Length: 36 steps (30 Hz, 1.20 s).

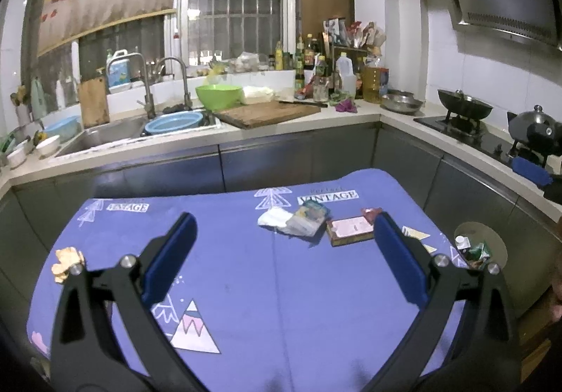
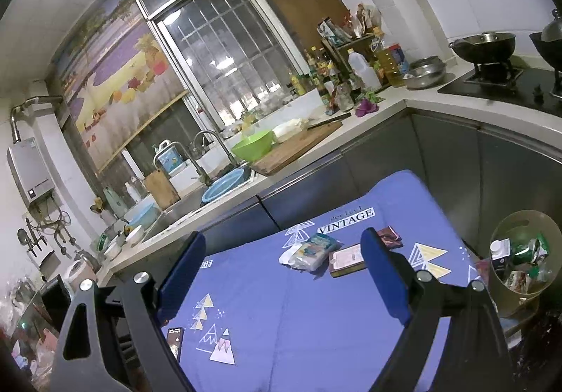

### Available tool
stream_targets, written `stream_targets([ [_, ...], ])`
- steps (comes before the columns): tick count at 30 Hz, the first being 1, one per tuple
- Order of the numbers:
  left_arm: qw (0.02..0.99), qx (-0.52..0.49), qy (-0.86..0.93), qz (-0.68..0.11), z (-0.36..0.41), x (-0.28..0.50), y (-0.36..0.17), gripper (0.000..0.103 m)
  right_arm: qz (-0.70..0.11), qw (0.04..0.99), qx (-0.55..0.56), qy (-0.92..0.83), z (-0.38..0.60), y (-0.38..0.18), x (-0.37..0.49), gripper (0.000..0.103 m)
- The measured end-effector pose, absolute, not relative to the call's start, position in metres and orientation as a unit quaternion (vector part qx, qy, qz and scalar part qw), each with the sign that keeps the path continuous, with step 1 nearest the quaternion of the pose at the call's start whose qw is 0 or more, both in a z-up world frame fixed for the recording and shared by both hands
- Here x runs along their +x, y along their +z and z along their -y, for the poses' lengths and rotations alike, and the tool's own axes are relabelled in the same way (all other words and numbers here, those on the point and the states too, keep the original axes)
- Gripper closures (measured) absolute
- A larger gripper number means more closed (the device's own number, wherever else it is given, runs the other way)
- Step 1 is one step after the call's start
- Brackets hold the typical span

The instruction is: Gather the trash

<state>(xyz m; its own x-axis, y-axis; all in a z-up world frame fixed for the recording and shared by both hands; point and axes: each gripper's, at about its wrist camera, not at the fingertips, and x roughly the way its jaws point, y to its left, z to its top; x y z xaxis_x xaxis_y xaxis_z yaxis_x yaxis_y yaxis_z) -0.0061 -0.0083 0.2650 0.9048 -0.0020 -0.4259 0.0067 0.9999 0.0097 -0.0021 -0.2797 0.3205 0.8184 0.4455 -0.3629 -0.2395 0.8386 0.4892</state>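
Left wrist view: the left gripper (image 1: 281,241) is hovering over the blue-clothed table (image 1: 267,314), jaws spread wide, holding nothing. Trash is lying toward the table's far edge, right of middle: one white crumpled tissue (image 1: 273,217) touching one clear plastic packet (image 1: 307,219), one flat brown box (image 1: 349,231) just beside them, one small dark red wrapper (image 1: 370,212) at the box's far corner. One crumpled yellow scrap (image 1: 66,262) is sitting alone at the left edge. One trash bin (image 1: 486,244) is standing off the right edge, already holding several pieces. Count: five loose pieces, one bin.

Risks, as I judge them: tissue and packet are touching, so a wide grab may be taking both or dragging one off the far edge. The flat box offers little to pinch; the jaws may slide over it or bunch the cloth.

Right wrist view: the right gripper (image 2: 282,251) is also hovering wide and empty. The same cluster is showing: tissue, packet, box, wrapper; the yellow scrap is out of view. One phone (image 2: 175,343) is lying near the near-left edge; it risks being mistaken for trash. The bin is looking fairly full, so a careless drop may be spilling over its rim.
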Motion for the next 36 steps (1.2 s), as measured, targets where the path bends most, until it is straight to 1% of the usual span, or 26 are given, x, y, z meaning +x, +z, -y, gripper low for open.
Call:
stream_targets([
  [5,0.971,0.007,0.016,-0.236,-0.006,0.011,0.249,0.006,-0.249,0.93,0.205,0.175,0.279,0.314,0.01,0.018],
  [10,0.962,-0.019,0.04,-0.268,-0.043,0.041,0.237,0.006,-0.264,0.929,0.189,0.179,0.282,0.309,0.032,0.018],
  [16,0.951,-0.047,0.063,-0.3,-0.068,0.08,0.217,0.006,-0.313,0.909,0.159,0.226,0.273,0.291,0.09,0.018],
  [19,0.941,-0.065,0.064,-0.325,-0.077,0.108,0.197,0.006,-0.352,0.892,0.14,0.248,0.261,0.271,0.139,0.026],
  [21,0.933,-0.081,0.054,-0.348,-0.081,0.132,0.18,0.006,-0.38,0.877,0.137,0.26,0.251,0.254,0.17,0.043],
  [22,0.929,-0.089,0.05,-0.356,-0.083,0.141,0.174,0.006,-0.397,0.867,0.138,0.265,0.245,0.244,0.188,0.046],
  [23,0.925,-0.097,0.047,-0.363,-0.085,0.149,0.166,0.006,-0.422,0.854,0.139,0.272,0.235,0.225,0.215,0.053],
  [24,0.922,-0.104,0.047,-0.371,-0.087,0.157,0.158,0.006,-0.436,0.847,0.136,0.274,0.227,0.214,0.229,0.056],
  [27,0.914,-0.112,0.045,-0.389,-0.09,0.181,0.131,0.006,-0.486,0.817,0.126,0.282,0.194,0.166,0.287,0.058],
  [32,0.904,-0.136,0.033,-0.404,-0.099,0.196,0.102,0.006,-0.53,0.784,0.143,0.288,0.154,0.1,0.368,0.058],
  [34,0.902,-0.143,0.028,-0.406,-0.103,0.198,0.094,0.006,-0.553,0.759,0.168,0.3,0.145,0.078,0.386,0.058],
  [36,0.902,-0.15,0.019,-0.405,-0.106,0.2,0.089,0.006,-0.581,0.725,0.165,0.332,0.127,0.061,0.383,0.058],
])
